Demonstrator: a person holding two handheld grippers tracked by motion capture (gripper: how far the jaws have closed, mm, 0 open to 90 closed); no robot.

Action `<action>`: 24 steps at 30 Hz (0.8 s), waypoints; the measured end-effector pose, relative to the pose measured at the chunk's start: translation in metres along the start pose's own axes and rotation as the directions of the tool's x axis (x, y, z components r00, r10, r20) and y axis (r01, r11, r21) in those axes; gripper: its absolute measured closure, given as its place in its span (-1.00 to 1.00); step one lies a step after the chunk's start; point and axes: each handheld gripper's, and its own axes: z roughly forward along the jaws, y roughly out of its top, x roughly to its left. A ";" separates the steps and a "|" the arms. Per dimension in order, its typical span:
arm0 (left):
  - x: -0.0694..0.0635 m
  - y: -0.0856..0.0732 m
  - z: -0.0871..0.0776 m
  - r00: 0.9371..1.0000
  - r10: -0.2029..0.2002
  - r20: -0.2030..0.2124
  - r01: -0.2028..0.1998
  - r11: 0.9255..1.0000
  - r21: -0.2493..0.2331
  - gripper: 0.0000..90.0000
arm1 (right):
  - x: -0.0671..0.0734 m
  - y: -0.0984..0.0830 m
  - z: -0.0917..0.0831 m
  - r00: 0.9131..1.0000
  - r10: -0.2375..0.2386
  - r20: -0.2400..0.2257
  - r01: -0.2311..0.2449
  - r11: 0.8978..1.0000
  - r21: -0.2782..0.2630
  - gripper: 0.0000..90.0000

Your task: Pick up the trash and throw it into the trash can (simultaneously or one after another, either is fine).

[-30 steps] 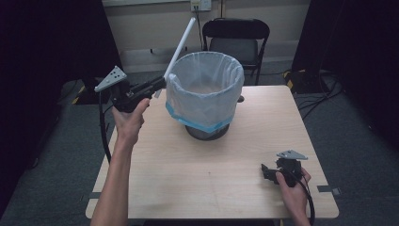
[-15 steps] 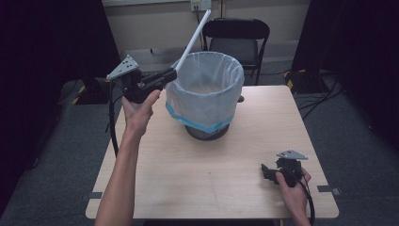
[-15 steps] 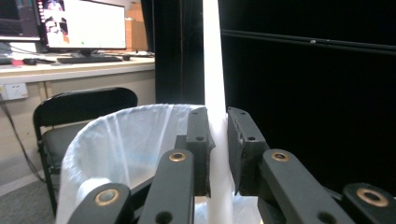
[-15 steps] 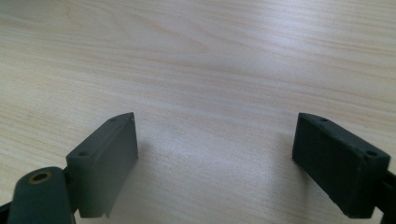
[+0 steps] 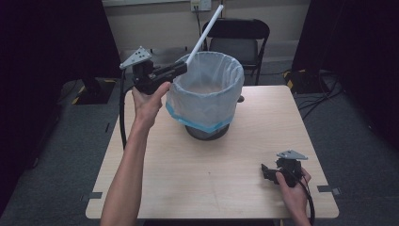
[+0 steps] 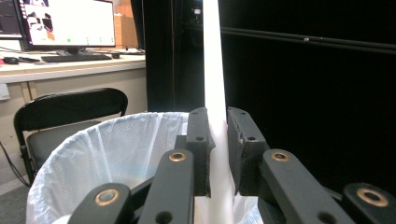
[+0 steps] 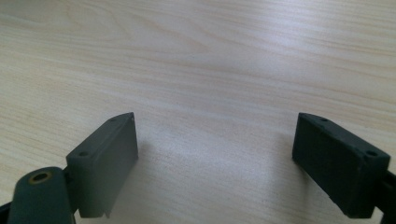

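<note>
A bin lined with a white bag [image 5: 207,94] stands on the wooden table [image 5: 197,174] towards the back. My left gripper [image 5: 181,68] is held up at the bin's left rim, shut on a long white tube [image 5: 204,33] that slants up and to the right over the bin. In the left gripper view the white tube [image 6: 214,70] runs straight up between the pads of my left gripper [image 6: 218,140], with the bag's rim [image 6: 107,140] below. Near the table's front right my right gripper [image 5: 266,173] rests low, and the right gripper view has that gripper [image 7: 215,154] open over bare wood.
A black folding chair [image 5: 237,37] stands behind the table. Beyond it are a desk and a monitor [image 6: 65,23]. Cables [image 5: 324,94] lie on the floor at the right. Dark curtains hang at both sides.
My left gripper has lifted and moved right with the tube, up to the bin's rim. The tube's top now reaches higher and farther right. The right gripper has stayed put.
</note>
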 end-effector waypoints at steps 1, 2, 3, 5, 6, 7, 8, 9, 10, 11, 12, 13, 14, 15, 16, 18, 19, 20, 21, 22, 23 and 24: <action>0.001 0.001 0.002 1.000 0.004 0.004 -0.004 1.000 0.003 0.78 | 0.000 0.000 0.000 1.000 0.000 0.000 0.000 1.000 0.000 -0.70; 0.002 0.002 0.005 1.000 0.006 0.003 -0.007 1.000 0.008 0.78 | 0.000 0.000 0.000 1.000 0.000 0.000 0.000 1.000 0.000 -0.70; 0.002 0.002 0.005 1.000 0.006 0.003 -0.007 1.000 0.008 0.78 | 0.000 0.000 0.000 1.000 0.000 0.000 0.000 1.000 0.000 -0.70; 0.005 0.002 0.010 1.000 -0.008 0.002 0.008 1.000 0.009 0.78 | 0.000 0.000 0.000 1.000 -0.001 0.000 0.001 1.000 0.000 -0.70; 0.005 0.002 0.012 1.000 -0.011 0.007 0.011 1.000 0.010 0.78 | 0.000 0.000 0.000 1.000 -0.001 0.000 0.001 1.000 0.000 -0.70; 0.005 0.002 0.015 1.000 -0.013 0.007 0.013 1.000 0.013 0.78 | 0.000 0.000 0.000 1.000 0.000 0.000 0.000 1.000 0.000 -0.70; 0.006 0.002 0.018 1.000 -0.007 0.005 0.007 1.000 0.022 0.78 | 0.000 0.000 0.000 1.000 0.000 0.000 0.000 1.000 0.000 -0.70; 0.007 0.002 0.020 1.000 -0.007 0.006 0.006 1.000 0.023 0.78 | 0.000 0.000 0.000 1.000 0.000 0.000 0.000 1.000 0.000 -0.70; 0.007 0.002 0.022 1.000 -0.012 0.011 0.012 1.000 0.021 0.78 | 0.000 0.000 0.000 1.000 0.000 0.000 0.000 1.000 0.000 -0.70; 0.007 0.002 0.025 1.000 -0.013 0.015 0.012 1.000 0.022 0.78 | 0.000 0.000 0.000 1.000 -0.001 0.000 0.001 1.000 0.000 -0.70; 0.006 0.002 0.027 1.000 -0.008 0.018 0.008 1.000 0.026 0.78 | 0.000 0.000 0.000 1.000 0.000 0.001 0.000 1.000 0.000 -0.70; 0.005 0.003 0.029 1.000 0.001 0.016 -0.001 0.999 0.033 0.78 | 0.000 0.000 0.000 1.000 0.000 0.001 0.000 1.000 0.000 -0.70; 0.005 0.003 0.032 1.000 0.000 0.020 0.000 0.999 0.035 0.78 | 0.000 0.000 0.000 1.000 0.000 0.000 0.000 1.000 0.000 -0.70; 0.006 0.003 0.034 1.000 0.004 0.021 -0.005 0.999 0.042 0.78 | 0.000 0.000 0.000 1.000 -0.001 0.000 0.001 1.000 0.000 -0.70; 0.007 0.003 0.038 1.000 0.008 0.020 -0.009 0.999 0.050 0.77 | 0.000 0.000 0.000 1.000 0.001 0.001 -0.001 1.000 0.001 -0.70; 0.008 0.002 0.040 1.000 0.000 0.027 -0.001 0.999 0.048 0.77 | 0.000 0.000 0.000 1.000 0.000 0.000 0.000 1.000 0.000 -0.70; 0.008 0.002 0.040 1.000 0.000 0.027 -0.001 0.999 0.048 0.75 | 0.000 0.000 0.000 1.000 0.000 0.000 0.000 1.000 0.000 -0.70; 0.010 0.001 0.042 1.000 -0.017 0.025 0.016 0.999 0.042 0.68 | 0.000 0.000 0.000 1.000 0.000 0.000 0.000 1.000 0.000 -0.70; 0.010 0.001 0.042 1.000 -0.017 0.025 0.016 0.999 0.042 0.55 | 0.000 0.000 0.000 1.000 0.000 0.000 0.000 1.000 0.000 -0.70; 0.011 0.000 0.044 0.999 -0.035 0.002 0.034 0.998 0.046 0.36 | 0.000 0.000 0.000 1.000 -0.001 0.000 0.001 1.000 0.000 -0.70; 0.011 0.000 0.044 0.999 -0.035 0.002 0.034 0.998 0.046 0.24 | 0.000 0.000 0.000 1.000 -0.001 0.000 0.001 1.000 0.000 -0.70; 0.012 0.000 0.045 0.999 -0.036 0.003 0.036 0.998 0.051 0.24 | 0.000 0.000 0.000 1.000 0.000 0.000 0.000 1.000 0.000 -0.70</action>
